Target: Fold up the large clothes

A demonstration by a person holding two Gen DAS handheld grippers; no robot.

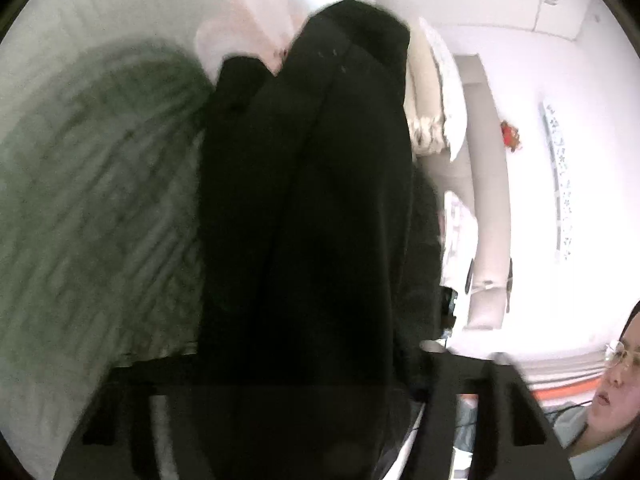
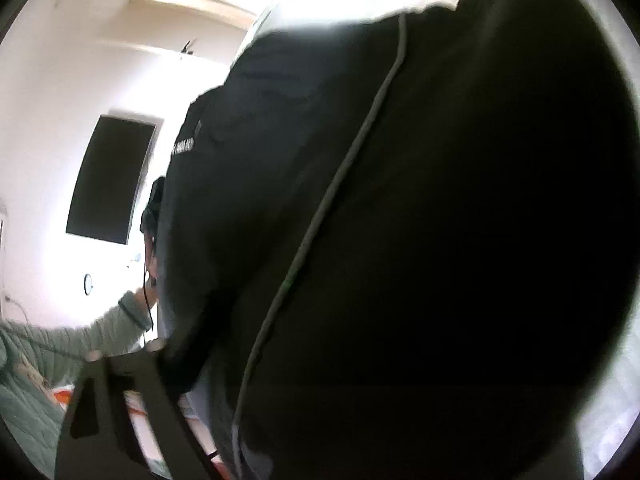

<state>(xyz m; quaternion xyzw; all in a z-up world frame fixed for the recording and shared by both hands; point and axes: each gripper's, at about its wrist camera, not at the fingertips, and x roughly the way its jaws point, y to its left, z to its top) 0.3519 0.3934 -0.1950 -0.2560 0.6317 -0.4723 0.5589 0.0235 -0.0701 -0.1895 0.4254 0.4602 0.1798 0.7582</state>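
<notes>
Two views are showing us one black garment (image 1: 304, 208). On the left wrist view, we are watching it hang between the left gripper (image 1: 296, 412) fingers over a grey-green bedspread (image 1: 88, 200); whether the fingers are pinching it we cannot tell. On the right wrist view, the garment's pale cord (image 2: 340, 184) is crossing the frame, covering most of the right gripper (image 2: 224, 408), whose finger (image 2: 132, 400) state we cannot tell.

A short strip of white lettering is seen on the black garment (image 2: 400, 240), near its left edge in the right wrist view, but it is too blurred to be read. No other text is made out.
</notes>
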